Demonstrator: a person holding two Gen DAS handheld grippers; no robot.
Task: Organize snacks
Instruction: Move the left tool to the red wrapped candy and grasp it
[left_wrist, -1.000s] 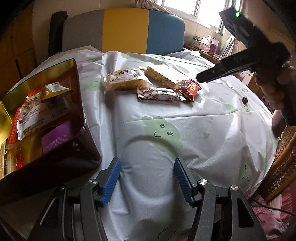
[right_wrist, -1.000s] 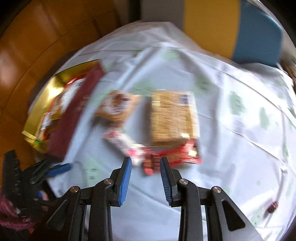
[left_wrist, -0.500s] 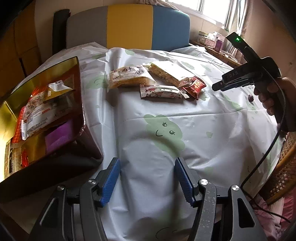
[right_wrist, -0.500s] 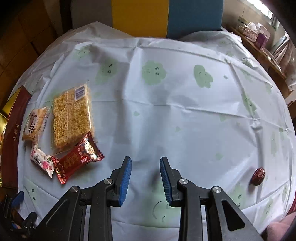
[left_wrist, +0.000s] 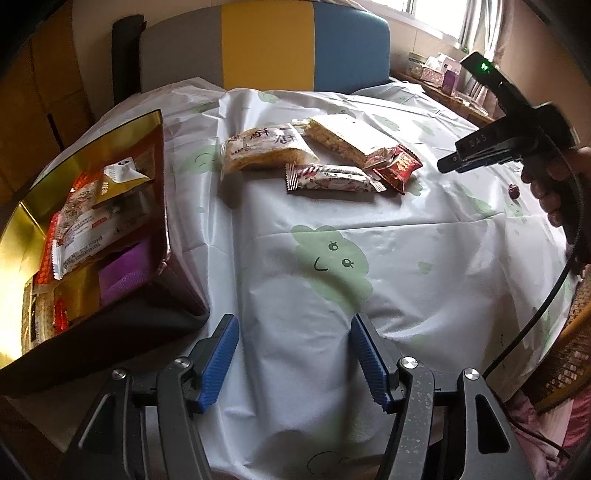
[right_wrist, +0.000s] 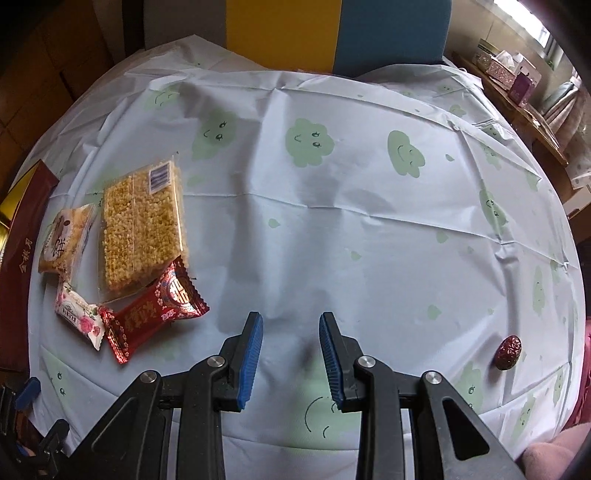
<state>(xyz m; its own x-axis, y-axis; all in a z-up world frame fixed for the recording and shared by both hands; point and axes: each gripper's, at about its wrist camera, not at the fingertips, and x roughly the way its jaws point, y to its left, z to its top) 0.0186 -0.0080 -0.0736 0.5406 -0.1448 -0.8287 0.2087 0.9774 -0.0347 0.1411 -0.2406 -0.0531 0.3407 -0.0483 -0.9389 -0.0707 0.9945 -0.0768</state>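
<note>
Patience seemed wise as my right hand-held gripper (right_wrist: 290, 356) hovered empty, its jaws narrowly apart, while my left hand-held gripper (left_wrist: 293, 362) gaped wider, so I judged squaring over the glossy red foil snack packet (right_wrist: 155, 312) on the bench (right_wrist: 351, 206) best.

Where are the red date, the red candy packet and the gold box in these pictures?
Red date (right_wrist: 509, 352): right wrist view, its middle.
Red candy packet (right_wrist: 155, 312): right wrist view, centre of the wrapper.
Gold box (left_wrist: 110, 129): left wrist view, its far wall.
</note>
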